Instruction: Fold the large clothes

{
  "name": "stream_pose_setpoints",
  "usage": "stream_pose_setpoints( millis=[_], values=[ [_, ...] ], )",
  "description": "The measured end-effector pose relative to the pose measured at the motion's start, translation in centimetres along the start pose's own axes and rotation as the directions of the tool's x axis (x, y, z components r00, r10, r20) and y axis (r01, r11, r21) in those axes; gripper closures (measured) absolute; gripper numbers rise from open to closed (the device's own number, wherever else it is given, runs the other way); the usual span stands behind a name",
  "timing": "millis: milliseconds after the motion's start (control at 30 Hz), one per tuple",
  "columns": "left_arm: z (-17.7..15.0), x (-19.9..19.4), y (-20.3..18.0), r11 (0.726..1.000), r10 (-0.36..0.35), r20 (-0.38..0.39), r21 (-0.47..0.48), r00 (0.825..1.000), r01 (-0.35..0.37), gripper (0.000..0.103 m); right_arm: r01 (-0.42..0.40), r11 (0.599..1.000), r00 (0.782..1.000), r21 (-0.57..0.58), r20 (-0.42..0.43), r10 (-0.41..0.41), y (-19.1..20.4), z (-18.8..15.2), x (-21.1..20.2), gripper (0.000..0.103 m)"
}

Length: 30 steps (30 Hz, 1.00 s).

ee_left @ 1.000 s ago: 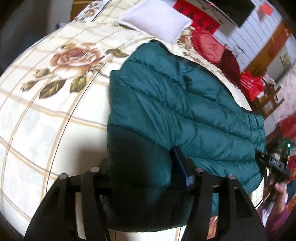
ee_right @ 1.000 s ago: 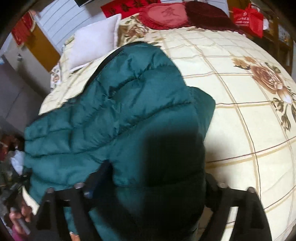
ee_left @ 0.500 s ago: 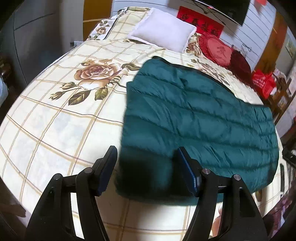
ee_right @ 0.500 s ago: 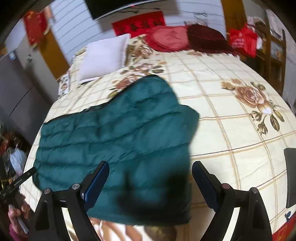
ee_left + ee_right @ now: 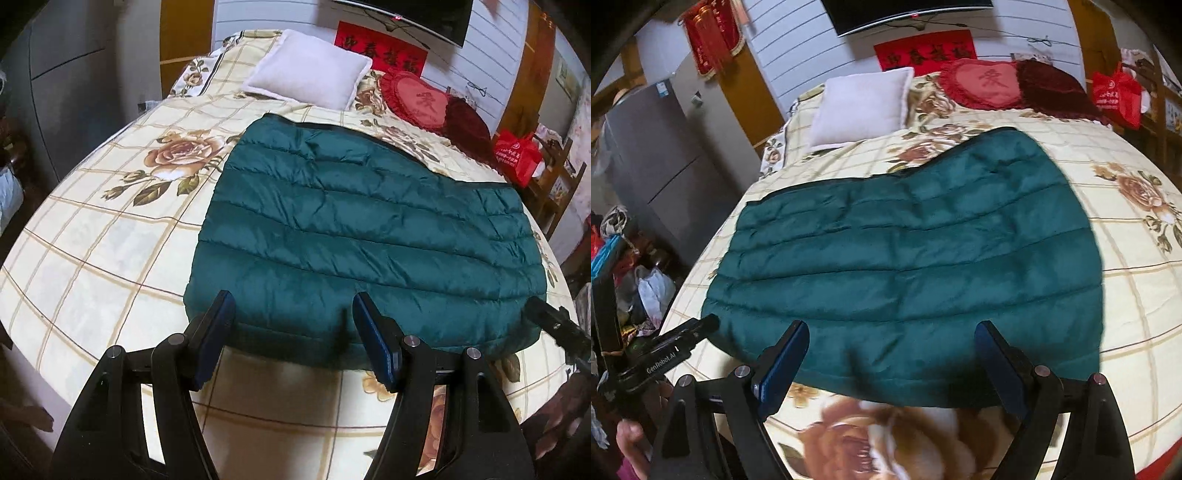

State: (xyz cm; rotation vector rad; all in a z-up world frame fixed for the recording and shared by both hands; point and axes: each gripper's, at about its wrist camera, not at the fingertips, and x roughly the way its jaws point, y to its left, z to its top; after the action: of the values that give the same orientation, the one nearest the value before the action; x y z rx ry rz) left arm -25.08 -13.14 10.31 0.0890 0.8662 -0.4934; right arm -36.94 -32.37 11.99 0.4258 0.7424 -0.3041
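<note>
A dark green quilted down jacket [image 5: 354, 236] lies folded flat across the floral bedspread [image 5: 103, 251]; it also shows in the right wrist view [image 5: 916, 251]. My left gripper [image 5: 291, 317] is open and empty, raised just above the jacket's near edge. My right gripper [image 5: 890, 347] is open and empty, also over the near edge. The left gripper's body [image 5: 665, 354] shows at the left of the right wrist view, and the right gripper's body [image 5: 554, 328] at the right of the left wrist view.
A white pillow [image 5: 310, 77], a red heart cushion [image 5: 417, 99] and a dark red cushion [image 5: 469, 125] lie at the bed's head. A red bag [image 5: 517, 155] sits on a shelf to the right. A grey fridge [image 5: 653, 166] and clutter [image 5: 635, 280] stand left of the bed.
Both grippers let go of the jacket's edge, opened, and pulled back and up. The jacket dropped flat onto the bed.
</note>
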Motion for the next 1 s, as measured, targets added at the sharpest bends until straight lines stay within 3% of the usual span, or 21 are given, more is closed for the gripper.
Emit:
stream_pose_setpoints(
  millis=[300,1000],
  values=[
    [-0.9,-0.9,-1.8,0.996,0.059,0.065,0.064,0.996,-0.064,0.036,0.044,0.998,0.998,-0.033,0.045,-0.043,2.8,-1.0,0.0,0.013],
    [-1.8,-0.2,-2.5,0.991,0.103,0.088,0.075,0.991,-0.11,0.036,0.045,0.998,0.999,-0.031,0.012,-0.045,2.7,-1.8,0.8,0.013]
  ],
)
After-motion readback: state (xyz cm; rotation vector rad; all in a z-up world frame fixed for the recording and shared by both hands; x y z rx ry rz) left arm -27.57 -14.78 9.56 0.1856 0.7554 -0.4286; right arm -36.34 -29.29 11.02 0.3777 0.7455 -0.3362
